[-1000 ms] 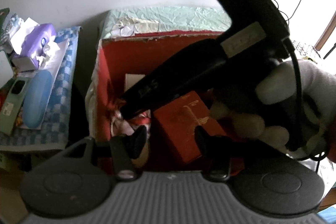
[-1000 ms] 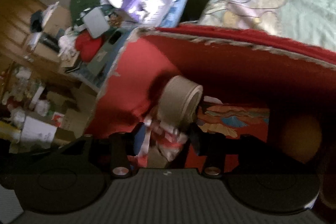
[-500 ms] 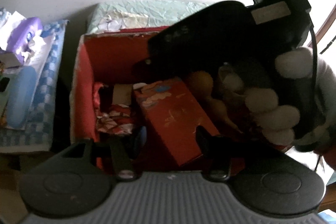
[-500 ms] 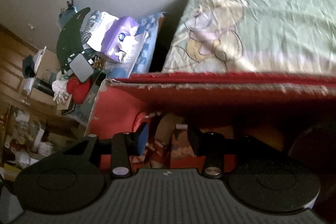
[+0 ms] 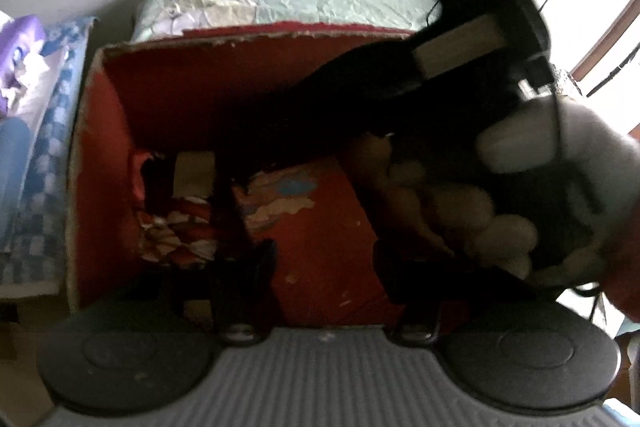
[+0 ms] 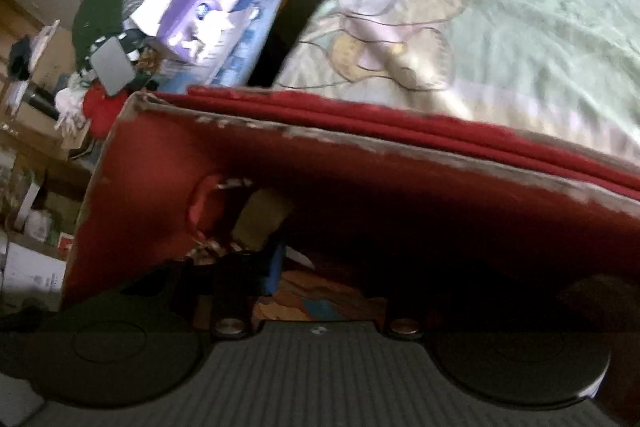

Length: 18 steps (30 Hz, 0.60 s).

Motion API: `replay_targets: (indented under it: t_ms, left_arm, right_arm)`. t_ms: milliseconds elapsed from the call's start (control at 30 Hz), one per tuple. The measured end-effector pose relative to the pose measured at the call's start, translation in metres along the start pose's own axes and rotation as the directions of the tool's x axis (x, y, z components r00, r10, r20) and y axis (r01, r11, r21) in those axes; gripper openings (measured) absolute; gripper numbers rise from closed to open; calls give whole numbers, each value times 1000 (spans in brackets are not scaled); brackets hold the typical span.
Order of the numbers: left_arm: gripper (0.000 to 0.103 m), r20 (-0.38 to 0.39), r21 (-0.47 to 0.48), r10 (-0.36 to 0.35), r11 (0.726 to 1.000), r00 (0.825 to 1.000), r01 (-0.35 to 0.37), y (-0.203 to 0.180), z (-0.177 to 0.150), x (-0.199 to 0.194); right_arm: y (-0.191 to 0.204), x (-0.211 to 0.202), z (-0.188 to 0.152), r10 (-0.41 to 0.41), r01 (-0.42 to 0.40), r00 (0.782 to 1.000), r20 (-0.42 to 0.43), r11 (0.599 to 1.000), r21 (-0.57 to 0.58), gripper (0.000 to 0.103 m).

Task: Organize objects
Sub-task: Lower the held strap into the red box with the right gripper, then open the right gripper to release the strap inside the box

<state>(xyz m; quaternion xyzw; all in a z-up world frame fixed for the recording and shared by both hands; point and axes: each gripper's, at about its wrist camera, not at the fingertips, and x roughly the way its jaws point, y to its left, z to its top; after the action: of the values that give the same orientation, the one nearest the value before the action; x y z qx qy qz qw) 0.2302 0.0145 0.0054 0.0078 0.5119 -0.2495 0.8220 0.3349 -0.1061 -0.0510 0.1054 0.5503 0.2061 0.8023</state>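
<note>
Left claw (image 5: pixel 324 263) open, empty, jaws straddling red packet (image 5: pixel 320 247) lying in red box (image 5: pixel 100 147), probably lining up a pick. Right claw (image 6: pixel 320 279) closing, deep in same box; dark there, can't tell if it holds anything. Bed (image 6: pixel 520 27) behind.

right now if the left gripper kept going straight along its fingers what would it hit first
Most likely the flat red packet with the torn cartoon label lying inside the red cardboard box. The left gripper is open with nothing between its fingers, and the packet fills the gap ahead of them, though blur makes depth uncertain.
</note>
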Motion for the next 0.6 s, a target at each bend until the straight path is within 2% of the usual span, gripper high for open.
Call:
replay_targets:
  t_ms: [67, 133, 333, 433, 533, 600]
  left_arm:
    - [55, -4, 5, -5, 1000, 1000, 5, -2, 1, 1]
    - [55, -3, 16, -12, 1000, 1000, 12, -5, 2, 2]
    - [55, -20, 39, -21, 999, 1000, 22, -16, 11, 13]
    - [55, -29, 34, -9, 999, 1000, 10, -17, 11, 16]
    - [56, -33, 41, 47, 998, 998, -45, -18, 12, 19]
    - [58, -30, 36, 55, 998, 998, -54, -18, 11, 18]
  right_arm:
    - [-7, -6, -3, -17, 17, 1000, -19, 1000, 7, 38]
    - [-16, -13, -6, 29, -28, 999, -34, 998, 48, 38]
    - [-29, -39, -16, 52, -52, 999, 6, 994, 96, 38]
    - [-24, -56, -19, 18, -24, 997, 71, 996, 87, 39]
    - [-19, -66, -24, -28, 17, 992, 120, 996, 90, 41]
    - [-16, -70, -29, -58, 43, 987, 152, 994, 97, 43]
